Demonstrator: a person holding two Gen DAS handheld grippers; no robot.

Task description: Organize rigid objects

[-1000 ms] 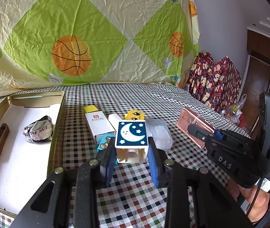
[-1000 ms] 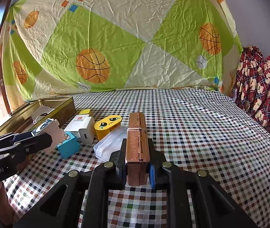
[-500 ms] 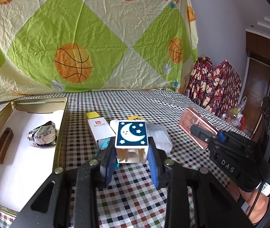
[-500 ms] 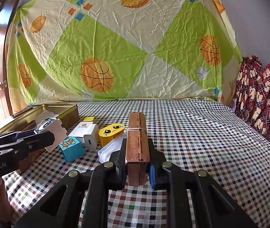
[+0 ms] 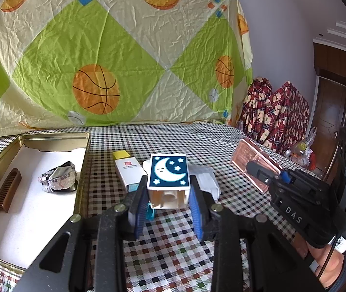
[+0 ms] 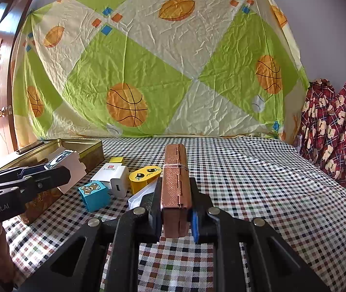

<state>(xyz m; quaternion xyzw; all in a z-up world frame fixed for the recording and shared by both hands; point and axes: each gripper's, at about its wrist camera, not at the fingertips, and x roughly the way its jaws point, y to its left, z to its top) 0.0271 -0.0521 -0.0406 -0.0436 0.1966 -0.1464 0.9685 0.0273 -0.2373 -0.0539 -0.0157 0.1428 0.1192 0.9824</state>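
Note:
My left gripper (image 5: 168,209) is shut on a white block with a dark blue moon picture (image 5: 168,174), held above the checkered cloth; it also shows in the right wrist view (image 6: 66,164). My right gripper (image 6: 175,215) is shut on a copper-coloured hinged case (image 6: 175,170) with a rubber band round it, held off the table; the case shows in the left wrist view (image 5: 254,164). A gold tin tray (image 5: 83,160) lies at the left, holding a brown comb (image 5: 7,196) and a sequinned pouch (image 5: 58,180).
On the cloth lie a white charger box (image 6: 112,177), a yellow face case (image 6: 145,174), a blue bear cube (image 6: 94,194) and a clear plastic packet (image 5: 205,178). A basketball-print sheet hangs behind. Red plaid bedding (image 6: 333,131) sits at the right.
Both grippers have risen with their objects still gripped; the table items sit lower and farther in both views. The left gripper has drawn back slightly from the pile.

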